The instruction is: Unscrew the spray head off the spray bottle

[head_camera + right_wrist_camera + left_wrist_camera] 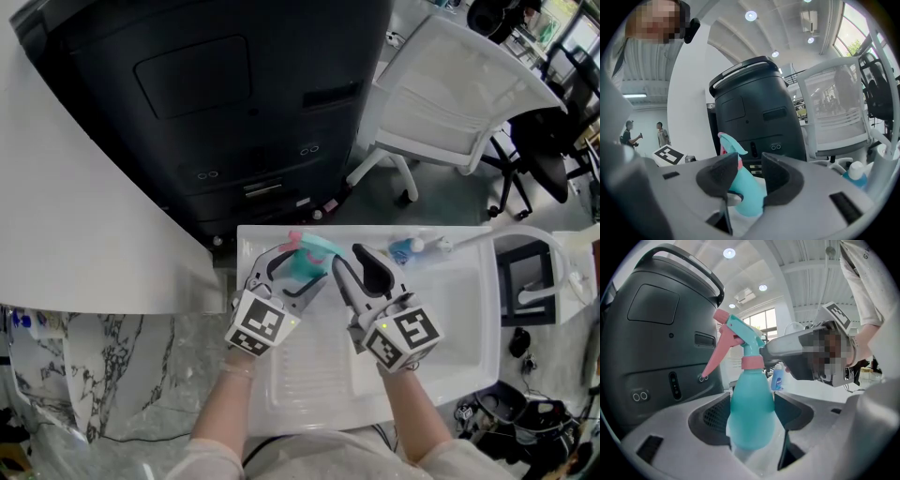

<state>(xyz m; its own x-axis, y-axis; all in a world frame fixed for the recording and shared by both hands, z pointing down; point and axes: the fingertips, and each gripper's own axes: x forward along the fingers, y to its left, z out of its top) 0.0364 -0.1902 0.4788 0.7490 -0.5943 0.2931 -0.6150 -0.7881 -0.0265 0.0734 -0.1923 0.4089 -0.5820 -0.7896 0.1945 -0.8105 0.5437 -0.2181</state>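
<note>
spray bottle is upright, teal body seated between the left gripper jaws with both pads against its sides. So the left is clamped on the body, low down, and the neck and top stand clear above its jaws

spray head is on, pink collar flush on the neck, so nothing reads as unscrewed. The pink trigger points off to the left gripper's left

right gripper sits on the left gripper's right, up at head height. From the left gripper view, one of its fingers lies just beside the head, a little above the collar. In its own view the jaws are part-way apart, with the bottle in the gap and the head showing above its left jaw. I can't see the pads biting, so I read it as not gripping yet

step, my read: the brace is done and the right is lining up its grab on the head

next move calls for:
- right jaws closed on the collar or head base, not the trigger or body
- twist about the bottle's axis while the left holds
- likely several regrips
- watch for the smooth round body spinning in the left pads

further out, a small blue bottle lies on the white tray, off to the right gripper's right and well apart. A black machine housing stands ahead of both grippers
</note>
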